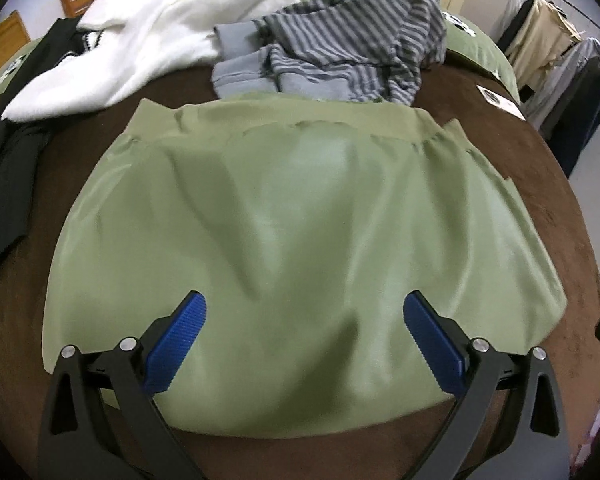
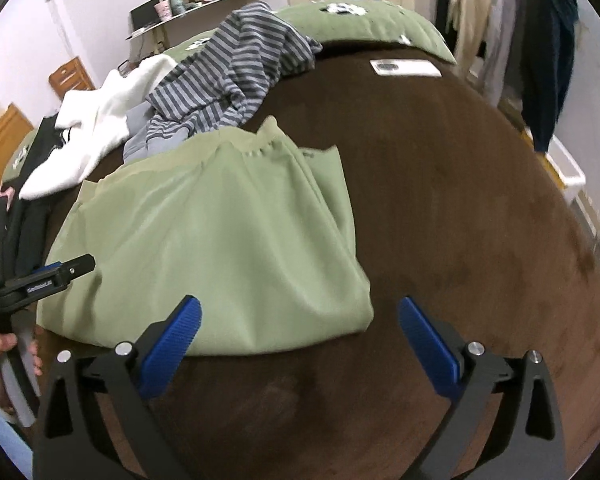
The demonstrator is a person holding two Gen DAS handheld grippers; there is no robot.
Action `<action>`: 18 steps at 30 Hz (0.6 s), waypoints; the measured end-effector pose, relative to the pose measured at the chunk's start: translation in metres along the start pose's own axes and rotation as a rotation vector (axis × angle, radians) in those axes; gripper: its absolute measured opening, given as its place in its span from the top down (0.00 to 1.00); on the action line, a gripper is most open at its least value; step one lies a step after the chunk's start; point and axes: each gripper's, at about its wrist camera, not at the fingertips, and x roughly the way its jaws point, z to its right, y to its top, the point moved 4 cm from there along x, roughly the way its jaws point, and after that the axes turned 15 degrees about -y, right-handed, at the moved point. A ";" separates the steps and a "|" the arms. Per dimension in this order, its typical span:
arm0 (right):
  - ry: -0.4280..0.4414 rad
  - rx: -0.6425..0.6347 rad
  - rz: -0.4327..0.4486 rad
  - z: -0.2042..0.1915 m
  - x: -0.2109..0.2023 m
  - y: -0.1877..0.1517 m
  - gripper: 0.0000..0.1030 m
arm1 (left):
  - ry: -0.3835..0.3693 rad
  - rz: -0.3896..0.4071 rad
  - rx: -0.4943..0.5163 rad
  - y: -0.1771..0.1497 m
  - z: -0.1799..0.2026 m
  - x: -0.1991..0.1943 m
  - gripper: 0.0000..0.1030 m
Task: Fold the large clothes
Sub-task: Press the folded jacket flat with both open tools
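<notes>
Green garment point(image 1: 300, 216) lies flat on the bed's brown blanket point(image 2: 460, 184), already doubled over by the look of it: ribbed waistband/hem at the far edge, near edge smooth and rounded like a fold. Prob one or two folds in, w/ at least another fold left to make it compact.

Both tongs spread wide, nothing between them. Left tongs point(image 1: 304, 344) hover over the near edge of the green piece; right tongs point(image 2: 300, 340) sit over its near right corner, one finger above cloth, the other above bare blanket.

Still to do, I'd guess: striped top point(image 1: 348, 36), white fleecy item point(image 1: 148, 36) and black clothes point(image 1: 4, 176), all heaped unfolded at the far side and left.

Room: bedroom, green patterned duvet point(image 2: 364, 28) at the head end, small white card point(image 2: 404, 68) on the blanket, clothes rail w/ hanging garments point(image 2: 512, 32) to the right, cluttered desk point(image 2: 192, 8) at the back wall.
</notes>
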 end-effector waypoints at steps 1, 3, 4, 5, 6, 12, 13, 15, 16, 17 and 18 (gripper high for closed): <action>-0.001 0.008 -0.009 0.000 0.002 -0.005 0.05 | 0.006 0.007 -0.003 0.001 -0.003 0.002 0.06; -0.003 0.018 -0.017 -0.001 0.005 -0.014 0.05 | 0.016 0.017 -0.008 0.004 -0.012 0.006 0.06; -0.004 0.022 -0.019 -0.001 0.006 -0.018 0.05 | 0.024 0.023 -0.007 0.007 -0.016 0.008 0.06; -0.003 0.029 -0.024 -0.001 0.008 -0.023 0.05 | 0.030 0.028 -0.005 0.009 -0.019 0.010 0.06; -0.001 0.034 -0.028 -0.002 0.010 -0.025 0.05 | 0.037 0.036 -0.004 0.011 -0.022 0.011 0.06; 0.041 0.086 -0.065 -0.005 0.030 -0.041 0.05 | 0.034 0.040 0.002 0.016 -0.043 0.036 0.05; 0.056 0.106 -0.069 -0.005 0.032 -0.042 0.05 | 0.026 0.037 0.006 0.014 -0.045 0.040 0.05; 0.109 0.176 -0.084 -0.004 0.040 -0.045 0.05 | 0.007 0.025 0.013 0.005 -0.050 0.056 0.05; 0.125 0.210 -0.091 -0.002 0.045 -0.047 0.05 | 0.006 0.026 0.018 0.003 -0.050 0.059 0.05; 0.137 0.238 -0.096 -0.001 0.050 -0.049 0.05 | 0.012 0.037 0.032 0.001 -0.050 0.061 0.05; 0.145 0.258 -0.102 -0.001 0.054 -0.050 0.05 | 0.016 0.039 0.039 0.001 -0.049 0.061 0.05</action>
